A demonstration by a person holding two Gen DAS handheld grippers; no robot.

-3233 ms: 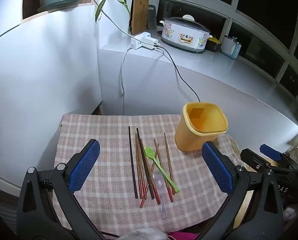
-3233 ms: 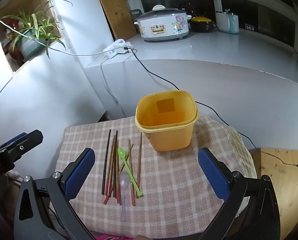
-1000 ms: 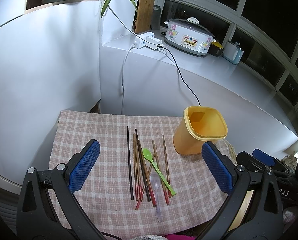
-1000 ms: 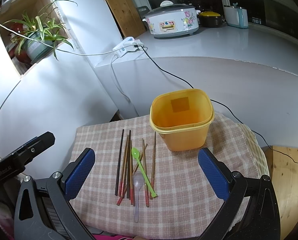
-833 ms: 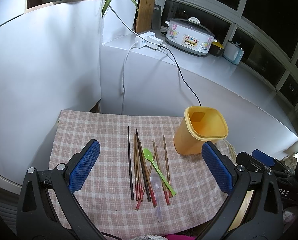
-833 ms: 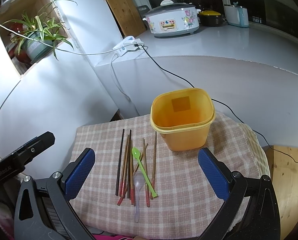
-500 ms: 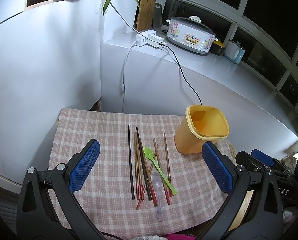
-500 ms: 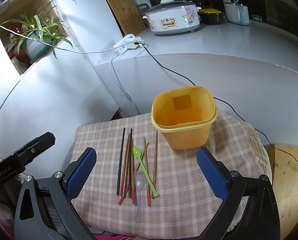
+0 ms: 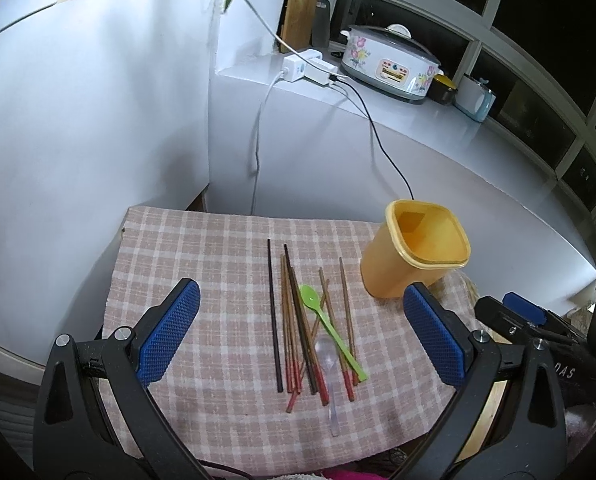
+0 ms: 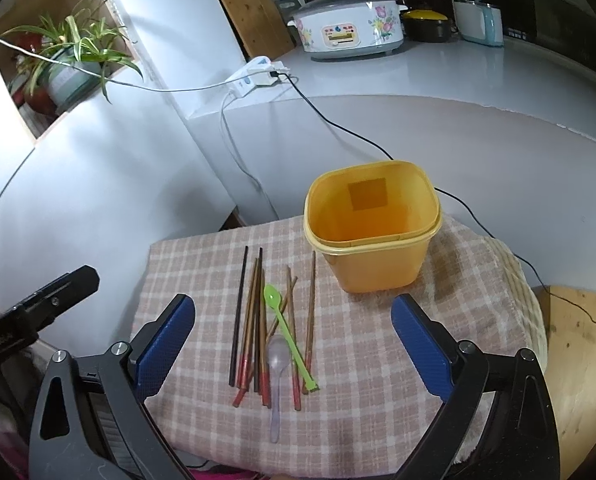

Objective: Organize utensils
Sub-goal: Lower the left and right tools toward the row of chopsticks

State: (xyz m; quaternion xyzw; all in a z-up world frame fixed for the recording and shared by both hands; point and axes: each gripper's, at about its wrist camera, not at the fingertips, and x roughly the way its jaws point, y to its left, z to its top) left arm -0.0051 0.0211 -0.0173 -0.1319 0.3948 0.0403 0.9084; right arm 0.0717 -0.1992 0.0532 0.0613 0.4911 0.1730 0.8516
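Several chopsticks [image 9: 294, 320] lie side by side on a checked cloth [image 9: 202, 264], with a green spoon [image 9: 330, 328] and a clear spoon [image 9: 327, 364] on top. An empty yellow container [image 9: 414, 256] stands upright to their right. My left gripper [image 9: 302, 332] is open and empty, above the near edge of the cloth. My right gripper [image 10: 292, 338] is open and empty too. In the right wrist view the chopsticks [image 10: 254, 316], green spoon [image 10: 288, 332], clear spoon [image 10: 277, 368] and container [image 10: 372, 232] lie ahead on the cloth [image 10: 378, 360].
A white wall [image 9: 98, 128] rises behind the cloth on the left. A counter [image 10: 438, 76] behind holds a rice cooker [image 10: 348, 28], a power strip [image 10: 254, 74] and hanging cables [image 10: 238, 152]. A potted plant [image 10: 70, 60] sits in a niche. The other gripper's body [image 9: 538, 332] shows at the right.
Both grippers have drifted slightly, so the cloth and container sit a little differently in view. The utensils have not moved. Both grippers stay open.
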